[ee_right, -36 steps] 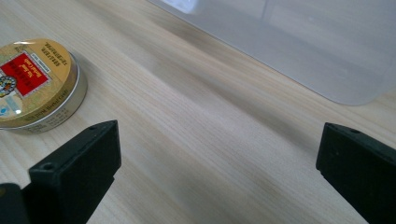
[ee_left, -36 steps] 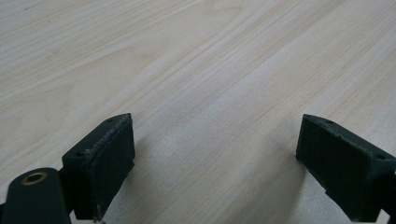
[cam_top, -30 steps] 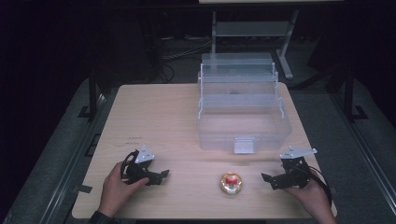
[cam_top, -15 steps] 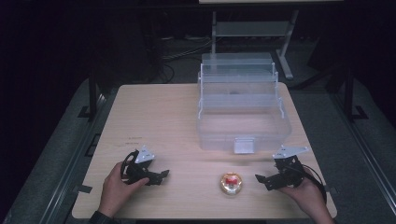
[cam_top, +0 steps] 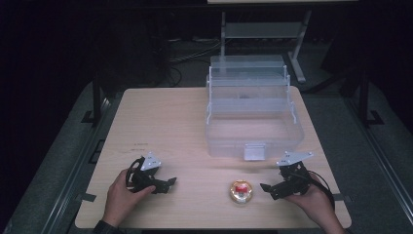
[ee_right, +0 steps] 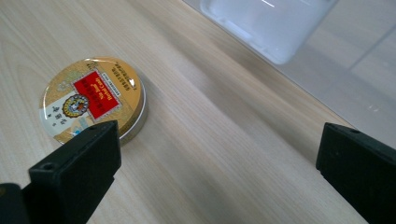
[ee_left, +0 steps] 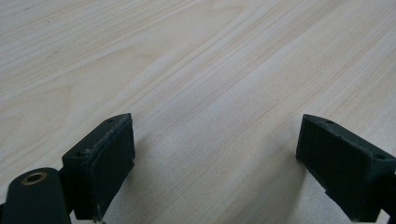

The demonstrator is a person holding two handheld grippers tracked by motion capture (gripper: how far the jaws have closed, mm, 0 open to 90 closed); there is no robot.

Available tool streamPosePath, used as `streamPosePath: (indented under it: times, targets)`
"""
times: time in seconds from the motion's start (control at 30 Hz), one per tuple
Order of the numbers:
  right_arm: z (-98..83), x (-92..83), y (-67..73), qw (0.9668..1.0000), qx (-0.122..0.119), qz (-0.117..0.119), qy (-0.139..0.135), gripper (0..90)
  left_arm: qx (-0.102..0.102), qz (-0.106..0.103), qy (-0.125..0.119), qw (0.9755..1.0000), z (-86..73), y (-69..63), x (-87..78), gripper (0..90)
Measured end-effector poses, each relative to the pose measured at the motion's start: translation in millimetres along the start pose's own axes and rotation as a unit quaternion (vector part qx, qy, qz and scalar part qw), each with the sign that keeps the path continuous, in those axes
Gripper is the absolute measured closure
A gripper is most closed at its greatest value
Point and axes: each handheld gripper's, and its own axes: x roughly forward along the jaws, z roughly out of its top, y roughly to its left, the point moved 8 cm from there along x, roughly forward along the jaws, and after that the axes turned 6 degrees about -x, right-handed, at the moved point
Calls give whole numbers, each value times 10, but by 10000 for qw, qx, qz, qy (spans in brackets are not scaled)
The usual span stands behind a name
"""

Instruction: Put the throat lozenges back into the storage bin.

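A clear box (cam_top: 253, 139) stands on the wooden table (cam_top: 160, 126) just beyond the right claw (cam_top: 269, 191); a metal stand (cam_top: 263, 30) stands farther back.

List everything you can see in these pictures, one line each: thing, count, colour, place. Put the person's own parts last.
tin: one, gold with a red label, near the table's front edge, between the two grippers
box: one, clear plastic, tiered trays opened, right rear of the table
table: one, pale wood, centre
stand: one, grey metal, on the floor behind the table
left gripper: one, black, jaws open, front left
right gripper: one, black, jaws open, beside the tin
hands: two, at the front edge
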Motion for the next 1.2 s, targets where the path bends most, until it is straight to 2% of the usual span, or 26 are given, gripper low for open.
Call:
streamPosePath:
  times: [0.93,1.2]
  targets:
    - [177,90,172,9991,-300,280,38,0,-18,-4,-15,10000,2,-3,2,108]
    - [248,143,268,9981,-431,433,64,0,-20,-1,-17,10000,2,-3,2,108]
